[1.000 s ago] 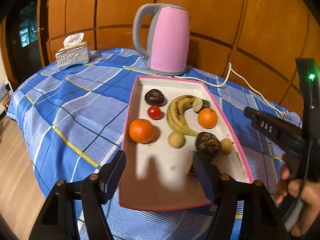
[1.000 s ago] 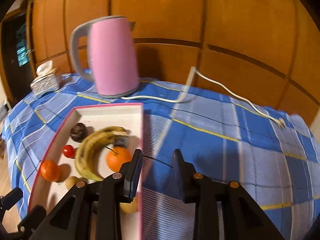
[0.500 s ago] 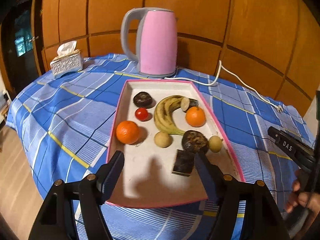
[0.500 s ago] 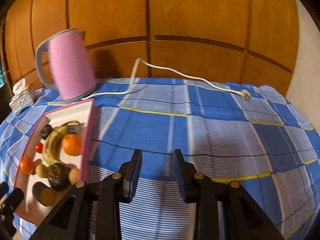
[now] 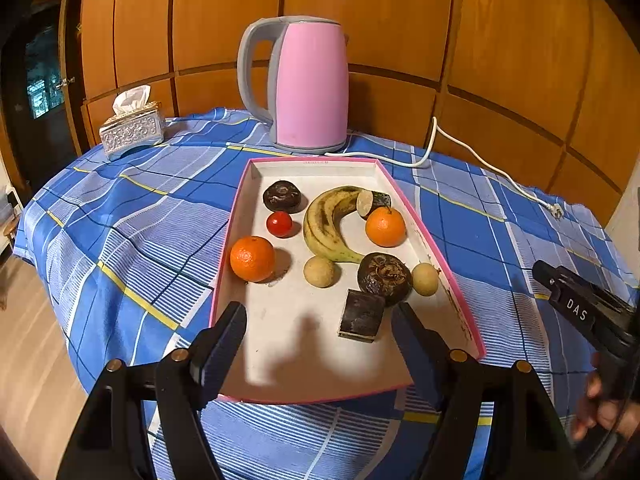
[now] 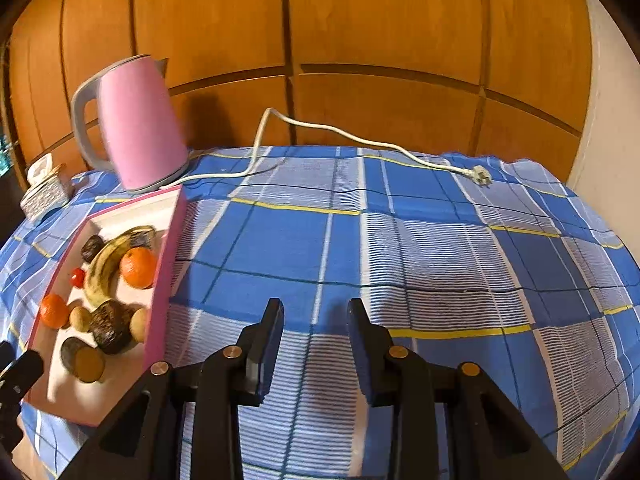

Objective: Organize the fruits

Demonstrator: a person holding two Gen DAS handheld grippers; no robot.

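**Fruit tray ahead of left tool; right tool over bare cloth**

The left tool [image 5: 318, 322] is spread wide with nothing between its fingers, held low at the near end of the pink-rimmed tray [image 5: 464, 304]. Straight ahead of it inside the tray lie a banana [image 5: 326, 226], a near orange [image 5: 252, 258] toward its left finger, a far orange [image 5: 385, 227] beyond its right finger, a small red tomato [image 5: 279, 223], two pale round fruits [image 5: 319, 272], and two dark round fruits [image 5: 384, 278]. A dark cut piece [image 5: 361, 316] lies closest, just inside the right finger; what fruit it is cannot be told from this view.

The right tool [image 6: 316, 334] stands at a narrower gap, also gripping nothing, above the blue checked cloth on the desk [image 6: 400, 264]. The tray sits off to its left, well apart from its fingers.

Beyond the tray's far end stands a pink kettle [image 5: 308, 88], its white cord [image 6: 340, 132] trailing across the cloth ahead of the right tool. A tissue box [image 5: 132, 128] rests far left of the left tool.
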